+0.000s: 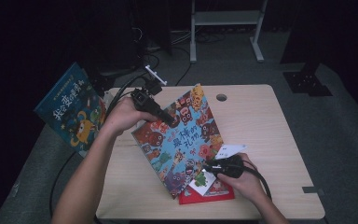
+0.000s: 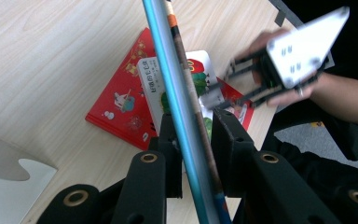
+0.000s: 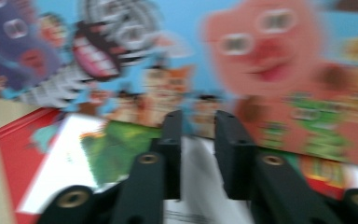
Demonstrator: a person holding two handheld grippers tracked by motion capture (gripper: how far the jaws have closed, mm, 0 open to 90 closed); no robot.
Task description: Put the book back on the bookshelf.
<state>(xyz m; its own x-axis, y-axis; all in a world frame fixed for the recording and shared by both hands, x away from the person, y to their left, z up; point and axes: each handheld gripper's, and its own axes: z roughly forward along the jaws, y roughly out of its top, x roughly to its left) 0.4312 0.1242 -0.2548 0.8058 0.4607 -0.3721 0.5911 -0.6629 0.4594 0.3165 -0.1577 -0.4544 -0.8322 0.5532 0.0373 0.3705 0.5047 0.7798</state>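
The blue monster picture book (image 1: 182,140) is clamped at its edge by the left gripper (image 1: 168,118) and tilted up off the table (image 1: 261,121). The right gripper (image 1: 208,166), jaws apart and holding nothing, is poised by the white book (image 2: 177,88) beneath. Lifting the blue book clear seems next.

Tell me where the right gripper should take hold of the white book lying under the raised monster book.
Probably the white book by its near edge, coming in low from the person's side. It lies flat on the red book, and the blue monster book, tilted up in the left gripper, overhangs its far side. The right gripper already sits there.
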